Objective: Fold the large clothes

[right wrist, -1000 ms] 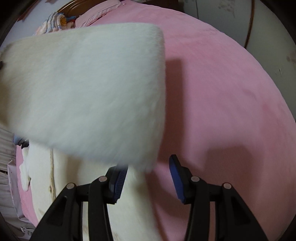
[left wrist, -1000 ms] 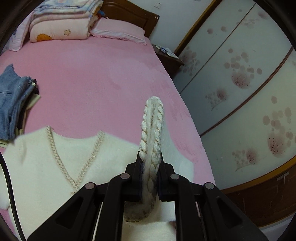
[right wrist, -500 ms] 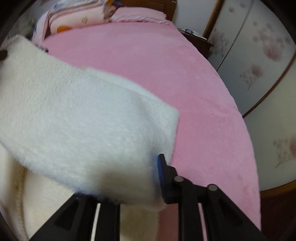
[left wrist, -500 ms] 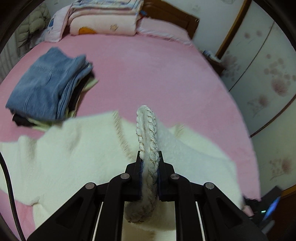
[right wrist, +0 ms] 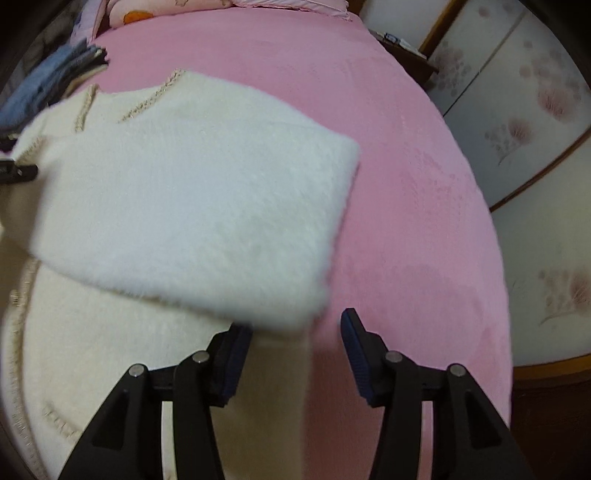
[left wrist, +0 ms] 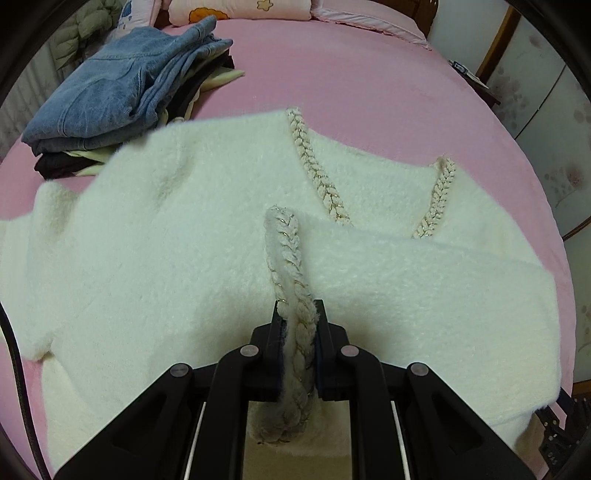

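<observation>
A fuzzy white cardigan (left wrist: 184, 229) with braided gold-flecked trim lies spread on the pink bed (left wrist: 351, 74). My left gripper (left wrist: 298, 314) is shut on a loop of that braided trim (left wrist: 291, 280), low over the cardigan's front. One sleeve (left wrist: 424, 302) is folded across the body. In the right wrist view the same sleeve (right wrist: 207, 206) lies just ahead of my right gripper (right wrist: 295, 343). Its jaws are opening and the pads press on nothing. The sleeve's near edge brushes the left fingertip (right wrist: 238, 339).
A pile of folded jeans and dark clothes (left wrist: 122, 85) sits on the bed at the far left. Pillows and a folded quilt (left wrist: 240, 9) lie at the headboard. Flowered wardrobe doors (right wrist: 517, 110) and a nightstand (right wrist: 402, 48) stand past the bed's right edge.
My left gripper has dropped toward the cardigan, still gripping the trim. The right gripper closed on the sleeve edge, laid it across the body, then opened off it.
</observation>
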Tool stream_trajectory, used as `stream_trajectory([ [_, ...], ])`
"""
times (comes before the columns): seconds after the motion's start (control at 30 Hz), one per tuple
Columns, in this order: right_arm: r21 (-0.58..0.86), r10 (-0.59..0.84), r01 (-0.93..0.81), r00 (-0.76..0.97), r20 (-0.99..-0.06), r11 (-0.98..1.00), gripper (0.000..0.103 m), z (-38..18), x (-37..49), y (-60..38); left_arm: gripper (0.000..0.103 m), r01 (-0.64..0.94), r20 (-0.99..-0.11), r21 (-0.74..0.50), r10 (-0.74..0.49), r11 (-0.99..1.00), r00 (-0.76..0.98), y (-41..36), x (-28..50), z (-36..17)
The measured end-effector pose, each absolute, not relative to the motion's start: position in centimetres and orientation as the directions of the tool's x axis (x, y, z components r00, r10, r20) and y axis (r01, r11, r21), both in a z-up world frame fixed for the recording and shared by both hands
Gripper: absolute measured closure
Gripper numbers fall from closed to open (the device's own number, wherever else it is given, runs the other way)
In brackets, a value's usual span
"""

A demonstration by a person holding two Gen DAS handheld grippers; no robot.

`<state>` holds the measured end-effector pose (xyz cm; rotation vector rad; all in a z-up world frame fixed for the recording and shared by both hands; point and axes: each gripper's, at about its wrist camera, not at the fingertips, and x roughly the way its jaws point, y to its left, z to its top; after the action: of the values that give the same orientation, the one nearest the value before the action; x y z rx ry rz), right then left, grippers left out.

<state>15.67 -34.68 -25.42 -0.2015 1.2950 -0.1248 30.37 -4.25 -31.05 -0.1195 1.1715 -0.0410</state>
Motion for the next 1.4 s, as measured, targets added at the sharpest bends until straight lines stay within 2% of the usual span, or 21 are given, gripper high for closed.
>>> stream_trajectory([
  [0.1, -0.119, -0.123, 0.032, 0.262, -0.957, 0.992, 0.053, -24.3, 14.6, -36.8, 0.093, -0.04, -0.898, -0.112, -0.084, 0.993, 0.432, -4.0, 29.9, -29.8],
  [0.27, -0.08, -0.106, 0.107, 0.267, -0.958, 0.991, 0.053, -23.3, 14.5, -39.3, 0.093, -0.105, -0.874, -0.113, -0.048, 0.988, 0.484, -2.6, 29.8, -27.9],
  [0.43, -0.049, -0.08, 0.124, 0.259, -0.963, 0.991, 0.053, -24.0, 15.5, -40.4, 0.093, -0.09, -0.916, -0.075, -0.033, 0.993, 0.401, -2.3, 31.3, -30.7],
  [0.53, -0.005, -0.038, 0.115, 0.292, -0.956, 0.993, 0.053, -23.3, 17.0, -40.0, 0.089, -0.105, -0.928, -0.096, -0.051, 0.99, 0.368, -2.1, 31.9, -31.3],
  [0.6, 0.014, -0.021, 0.108, 0.312, -0.95, 0.994, 0.053, -23.0, 18.1, -39.8, 0.072, -0.119, -0.932, -0.133, -0.083, 0.984, 0.353, -1.8, 32.2, -31.2],
  [0.63, 0.024, -0.011, 0.105, 0.32, -0.947, 0.994, 0.053, -22.8, 18.9, -39.7, 0.069, -0.125, -0.928, -0.156, -0.102, 0.98, 0.359, -1.5, 32.5, -31.0],
  [0.77, 0.09, 0.046, 0.11, 0.357, -0.933, 0.99, 0.053, -22.5, 22.3, -40.0, 0.043, -0.094, -0.908, -0.168, -0.117, 0.981, 0.403, -0.9, 33.7, -29.7],
  [0.8, 0.105, 0.057, 0.113, 0.361, -0.931, 0.988, 0.052, -22.7, 23.6, -40.4, 0.038, -0.083, -0.906, -0.168, -0.12, 0.982, 0.405, -0.8, 34.2, -29.6],
  [0.87, 0.11, 0.059, 0.123, 0.36, -0.931, 0.986, 0.051, -23.4, 25.9, -41.2, 0.037, -0.07, -0.911, -0.192, -0.151, 0.979, 0.384, -0.5, 35.8, -30.1],
  [1.0, 0.157, 0.098, 0.18, 0.296, -0.95, 0.971, 0.051, -26.6, 30.0, -43.2, 0.038, -0.054, -0.924, -0.255, -0.227, 0.965, 0.307, -0.5, 38.0, -32.1],
  [1.07, 0.222, 0.168, 0.2, 0.257, -0.952, 0.954, 0.051, -28.2, 31.4, -43.9, 0.04, -0.042, -0.931, -0.25, -0.228, 0.967, 0.284, -1.1, 38.4, -32.8],
  [1.1, 0.24, 0.188, 0.201, 0.247, -0.95, 0.95, 0.052, -28.6, 31.7, -44.0, 0.053, -0.034, -0.934, -0.238, -0.22, 0.971, 0.283, -1.5, 38.4, -33.0],
  [1.13, 0.261, 0.211, 0.192, 0.244, -0.947, 0.946, 0.052, -29.0, 32.0, -43.9, 0.061, -0.024, -0.94, -0.21, -0.195, 0.977, 0.282, -1.9, 38.4, -33.1],
  [1.17, 0.265, 0.216, 0.182, 0.248, -0.944, 0.947, 0.052, -29.1, 32.1, -43.8, 0.077, -0.021, -0.943, -0.188, -0.174, 0.982, 0.283, -2.1, 38.2, -33.1],
  [1.2, 0.254, 0.211, 0.154, 0.251, -0.945, 0.955, 0.061, -29.1, 32.3, -43.3, 0.089, -0.022, -0.943, -0.172, -0.158, 0.985, 0.292, -2.2, 38.1, -33.1],
  [1.23, 0.233, 0.196, 0.131, 0.248, -0.949, 0.964, 0.085, -29.1, 32.5, -42.9, 0.089, -0.028, -0.939, -0.186, -0.169, 0.982, 0.301, -2.1, 38.0, -33.0],
  [1.33, 0.104, 0.099, 0.004, 0.268, -0.958, 0.995, 0.09, -28.0, 33.2, -40.9, 0.09, -0.053, -0.918, -0.198, -0.166, 0.979, 0.36, -1.9, 37.0, -32.0],
  [1.4, -0.023, 0.012, -0.095, 0.348, -0.937, 0.995, 0.091, -26.8, 33.2, -38.9, 0.09, -0.047, -0.907, -0.157, -0.125, 0.986, 0.402, -2.4, 36.1, -31.6],
])
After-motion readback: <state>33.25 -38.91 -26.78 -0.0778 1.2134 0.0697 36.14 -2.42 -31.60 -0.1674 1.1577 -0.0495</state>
